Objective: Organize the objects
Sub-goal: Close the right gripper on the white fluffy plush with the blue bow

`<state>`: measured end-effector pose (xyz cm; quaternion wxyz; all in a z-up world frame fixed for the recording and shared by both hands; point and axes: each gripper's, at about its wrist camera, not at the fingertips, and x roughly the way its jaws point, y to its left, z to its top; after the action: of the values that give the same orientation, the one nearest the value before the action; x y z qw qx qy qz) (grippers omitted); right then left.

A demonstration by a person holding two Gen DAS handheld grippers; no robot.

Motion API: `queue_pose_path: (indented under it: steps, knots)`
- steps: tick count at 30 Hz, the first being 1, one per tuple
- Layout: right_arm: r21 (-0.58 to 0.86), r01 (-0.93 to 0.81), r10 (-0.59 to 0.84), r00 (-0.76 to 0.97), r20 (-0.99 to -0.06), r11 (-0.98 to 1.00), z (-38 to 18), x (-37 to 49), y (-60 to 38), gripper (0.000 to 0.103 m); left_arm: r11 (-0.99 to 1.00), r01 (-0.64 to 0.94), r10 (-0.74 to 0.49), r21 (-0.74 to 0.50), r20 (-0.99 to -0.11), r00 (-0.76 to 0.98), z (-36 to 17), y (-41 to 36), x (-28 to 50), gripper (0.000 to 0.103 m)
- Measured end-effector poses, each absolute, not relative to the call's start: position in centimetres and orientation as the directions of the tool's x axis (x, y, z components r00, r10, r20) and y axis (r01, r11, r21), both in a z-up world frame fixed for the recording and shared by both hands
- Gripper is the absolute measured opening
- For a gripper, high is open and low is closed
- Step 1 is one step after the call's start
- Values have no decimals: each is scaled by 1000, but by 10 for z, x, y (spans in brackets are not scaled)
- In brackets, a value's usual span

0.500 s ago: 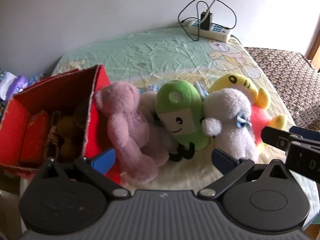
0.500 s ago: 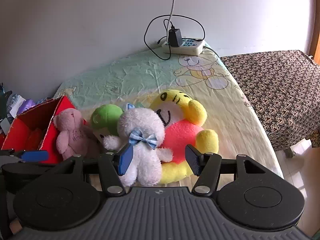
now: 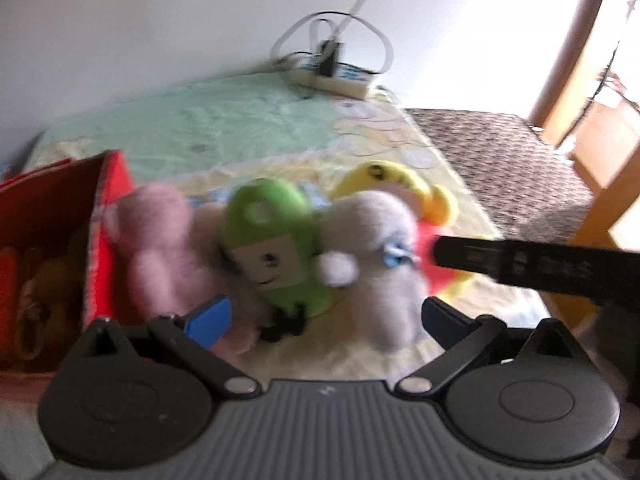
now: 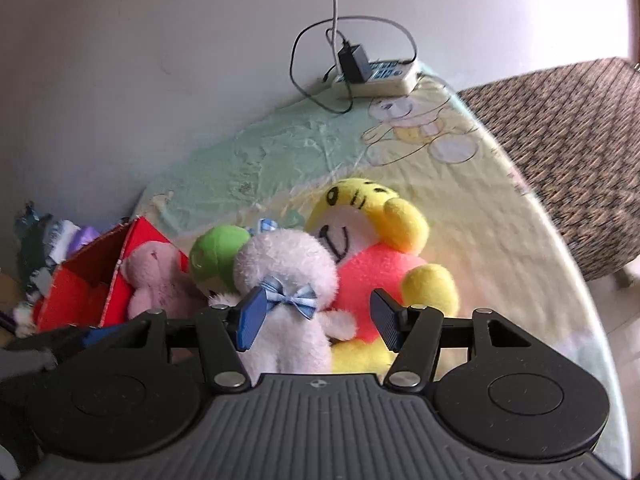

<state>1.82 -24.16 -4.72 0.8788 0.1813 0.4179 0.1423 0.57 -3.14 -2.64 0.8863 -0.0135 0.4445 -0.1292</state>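
So the toys are all sitting in a row near the front edge of the bed, which is wearing that cartoon bear sheet. From the red box at the front-left corner they're going pink bear, green plush, white bear with the blue bow, then the big yellow-and-pink plush closest to the right edge.

The bit that matters — the white bear is sitting upright, long axis running roughly straight up the right wrist view, and it's lying right ahead of the right claw, basically lined up between the two fingers. That claw is spread wide and grasping nothing; its left finger is overlapping the bow, but I can't tell if it's actually touching the fur.

The left claw is also released and empty, pointing more at the gap between the pink bear and the green plush. Its view is pretty blurry, so I'm not reading much into it. The red box is sitting just off its left finger, with some brownish and orange things already inside.

My guess: the right side is nearer the white bear, so it's looking like the one to close on it and carry it left to the box — the left is better placed for the pink bear, which is leaning right against the box wall.
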Motion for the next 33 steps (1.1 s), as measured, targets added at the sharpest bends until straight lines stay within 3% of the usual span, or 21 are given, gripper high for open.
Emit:
queue_pose_path:
  steps: [7, 9, 20, 22, 26, 33]
  knots:
    - [551, -104, 509, 551, -661, 828, -65, 38, -244, 60, 951, 252, -284, -177, -820, 497, -46, -46, 25, 78]
    - [580, -98, 533, 539, -652, 809, -69, 46, -245, 60, 948, 259, -290, -183, -828, 480, -51, -48, 30, 68]
    - [644, -108, 611, 466, -640, 757, -81, 68, -241, 62, 930, 312, -319, -193, -844, 430, -62, -54, 50, 62]
    - [644, -112, 614, 460, -641, 757, -81, 69, -242, 56, 928, 319, -319, -191, -849, 420, -64, -56, 51, 61]
    - [650, -113, 620, 456, -639, 752, -79, 66, -245, 49, 918, 349, -333, -190, -848, 413, -62, -60, 48, 50]
    - [642, -99, 602, 479, -639, 761, -66, 47, -247, 35, 903, 409, -323, -135, -839, 437, -54, -70, 33, 44]
